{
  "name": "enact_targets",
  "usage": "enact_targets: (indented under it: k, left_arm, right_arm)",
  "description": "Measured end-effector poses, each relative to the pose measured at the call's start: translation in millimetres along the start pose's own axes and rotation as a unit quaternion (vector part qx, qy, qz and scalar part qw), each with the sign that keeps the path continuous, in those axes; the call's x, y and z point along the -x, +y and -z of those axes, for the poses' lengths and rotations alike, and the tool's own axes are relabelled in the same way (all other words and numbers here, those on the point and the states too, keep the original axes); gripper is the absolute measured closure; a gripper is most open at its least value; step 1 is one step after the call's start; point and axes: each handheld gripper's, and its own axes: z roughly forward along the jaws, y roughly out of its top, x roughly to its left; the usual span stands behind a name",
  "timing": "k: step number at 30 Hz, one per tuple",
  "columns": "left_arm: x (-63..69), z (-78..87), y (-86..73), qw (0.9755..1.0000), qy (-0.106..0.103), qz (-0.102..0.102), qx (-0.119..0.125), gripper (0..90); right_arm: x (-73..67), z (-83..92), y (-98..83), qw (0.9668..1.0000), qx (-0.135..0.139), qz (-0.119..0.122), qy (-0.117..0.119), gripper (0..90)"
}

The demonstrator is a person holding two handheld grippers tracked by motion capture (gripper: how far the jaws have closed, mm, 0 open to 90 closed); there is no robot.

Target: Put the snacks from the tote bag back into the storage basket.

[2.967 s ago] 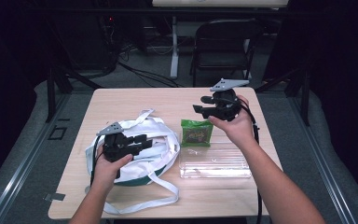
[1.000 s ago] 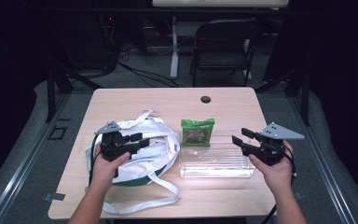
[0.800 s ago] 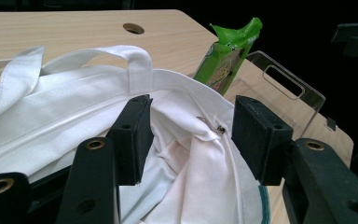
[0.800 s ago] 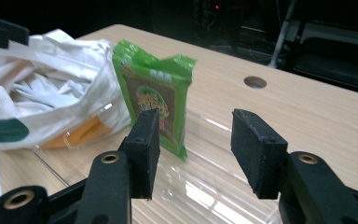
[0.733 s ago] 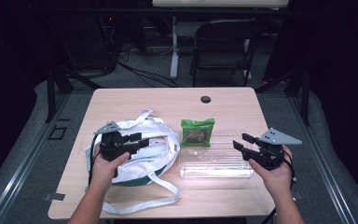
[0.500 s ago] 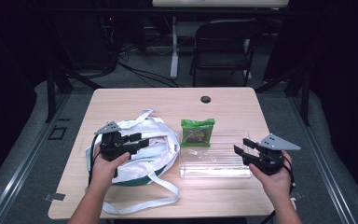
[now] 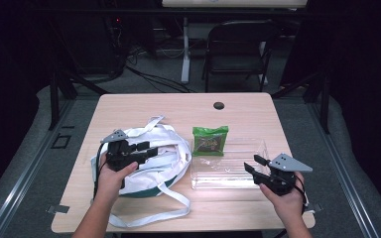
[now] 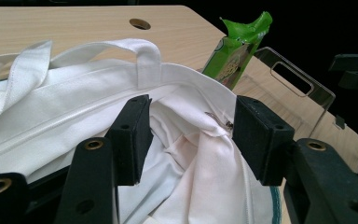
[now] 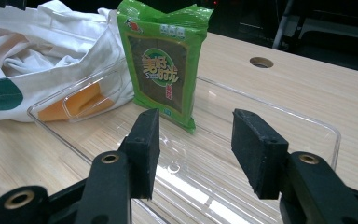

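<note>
A white cloth tote bag point(image 7: 161, 153) with long straps lies on the left half of the wooden table point(image 7: 188, 111). My left gripper point(image 7: 141, 148) hovers open over the bag's mouth point(image 8: 191, 140), with the white cloth between its jaws but not pinched. A green snack packet point(image 7: 210, 140) leans against the far wall of a clear plastic tray point(image 7: 228, 166). In the right gripper view the green packet point(image 9: 164, 60) stands upright just past the open right gripper point(image 9: 193, 149). The right gripper point(image 7: 254, 166) sits at the tray's right end, empty.
A round cable hole point(image 7: 219, 105) sits near the table's far edge. A folding chair point(image 7: 235, 49) stands beyond the table. Black frame legs point(image 7: 62, 84) and cables are on the floor at the back. The table's front right corner lies close under my right hand point(image 7: 287, 203).
My right gripper came from the far right part of the table down to the tray's right end, then eased slightly lower and leftward. The left gripper stayed over the bag.
</note>
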Motion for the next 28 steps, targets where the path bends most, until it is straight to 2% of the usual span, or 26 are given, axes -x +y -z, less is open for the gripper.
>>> enact_targets:
  k: [9, 10, 16, 21, 28]
  left_arm:
    - [-0.9, -0.7, -0.7, 1.0000, 0.003, 0.000, -0.001, 46.4]
    - [-1.0, -0.6, -0.8, 1.0000, 0.004, 0.000, -0.001, 46.4]
    - [-1.6, -1.0, -1.1, 1.0000, 0.005, 0.000, -0.002, 46.4]
    - [-1.6, -1.0, -1.2, 1.0000, 0.006, -0.001, -0.002, 46.3]
    - [-2.3, 0.6, -0.9, 1.0000, 0.007, 0.003, 0.002, 46.0]
  right_arm:
    - [-1.8, -4.6, -6.4, 0.9999, -0.009, 0.004, -0.006, 48.5]
    - [-1.8, -5.8, -7.3, 1.0000, -0.006, -0.003, -0.005, 48.3]
    - [-1.4, -5.0, -7.5, 1.0000, -0.001, -0.002, -0.005, 47.8]
    - [-1.7, -6.0, -7.7, 1.0000, -0.007, 0.002, -0.003, 46.8]
    - [-1.4, -6.2, -1.1, 1.0000, 0.002, 0.002, -0.002, 45.4]
